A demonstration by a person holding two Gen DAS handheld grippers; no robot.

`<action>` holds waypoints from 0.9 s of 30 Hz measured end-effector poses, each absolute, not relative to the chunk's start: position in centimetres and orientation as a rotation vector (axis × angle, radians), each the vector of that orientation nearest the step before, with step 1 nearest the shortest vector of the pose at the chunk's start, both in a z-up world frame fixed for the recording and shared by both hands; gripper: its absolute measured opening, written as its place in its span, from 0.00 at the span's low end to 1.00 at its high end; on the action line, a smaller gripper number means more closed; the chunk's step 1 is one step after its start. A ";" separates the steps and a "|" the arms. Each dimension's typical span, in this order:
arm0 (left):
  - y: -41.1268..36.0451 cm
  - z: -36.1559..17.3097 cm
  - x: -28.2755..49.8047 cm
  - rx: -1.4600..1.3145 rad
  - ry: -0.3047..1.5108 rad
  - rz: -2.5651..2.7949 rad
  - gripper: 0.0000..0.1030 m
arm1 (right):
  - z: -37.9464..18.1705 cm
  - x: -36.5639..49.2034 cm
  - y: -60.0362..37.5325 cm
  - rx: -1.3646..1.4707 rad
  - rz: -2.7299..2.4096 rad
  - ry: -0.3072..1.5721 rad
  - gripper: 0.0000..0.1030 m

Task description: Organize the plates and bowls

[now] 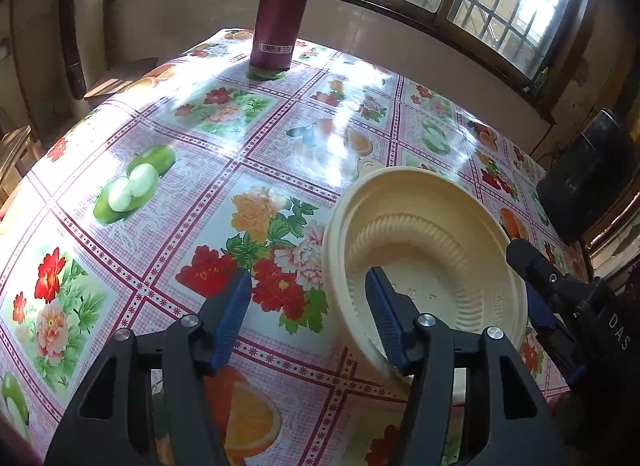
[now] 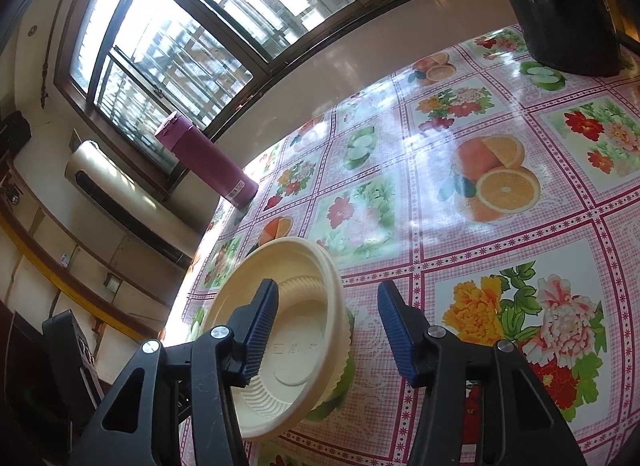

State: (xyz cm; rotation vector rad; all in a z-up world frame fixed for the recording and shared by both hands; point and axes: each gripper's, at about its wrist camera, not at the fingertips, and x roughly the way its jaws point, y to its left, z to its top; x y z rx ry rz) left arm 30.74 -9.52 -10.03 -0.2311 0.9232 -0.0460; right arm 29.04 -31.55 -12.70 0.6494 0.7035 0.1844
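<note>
A stack of cream ribbed bowls rests on the flowered tablecloth. In the left wrist view my left gripper straddles the stack's left rim, one blue pad inside the top bowl and the other over the cloth. Neither pad presses on the rim. In the right wrist view my right gripper straddles the opposite rim the same way, left pad inside and right pad outside, with gaps on both sides. One of its fingers shows at the bowl's right edge in the left wrist view.
A tall magenta flask stands at the table's far edge by the window. A black cylindrical pot sits at the far right corner. A wooden stool stands beyond the left edge.
</note>
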 end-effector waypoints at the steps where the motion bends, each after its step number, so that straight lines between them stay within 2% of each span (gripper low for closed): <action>1: -9.4 -10.0 30.7 -0.237 0.924 -0.046 0.56 | -12.7 29.0 -31.6 0.650 0.183 0.705 0.50; 9: -9.2 -9.8 30.8 -0.282 0.934 -0.081 0.56 | -13.0 29.2 -31.7 0.662 0.191 0.717 0.52; 10: -9.1 -9.8 30.9 -0.289 0.934 -0.085 0.62 | -13.1 29.3 -31.6 0.666 0.197 0.721 0.53; 11: -9.1 -9.8 30.9 -0.291 0.932 -0.083 0.77 | -13.2 29.3 -31.6 0.671 0.199 0.721 0.54; 13: -9.1 -9.8 30.9 -0.292 0.933 -0.074 0.90 | -13.3 29.3 -31.7 0.684 0.204 0.720 0.68; 15: -9.1 -9.8 30.9 -0.307 0.931 -0.084 0.93 | -13.6 29.4 -31.8 0.725 0.222 0.726 0.93; 16: -9.1 -9.8 30.9 -0.311 0.929 -0.089 0.98 | -13.6 29.3 -31.9 0.736 0.223 0.722 0.99; 27: -9.8 -9.6 30.8 -0.266 0.926 -0.074 1.00 | -13.4 29.3 -31.7 0.717 0.205 0.727 1.00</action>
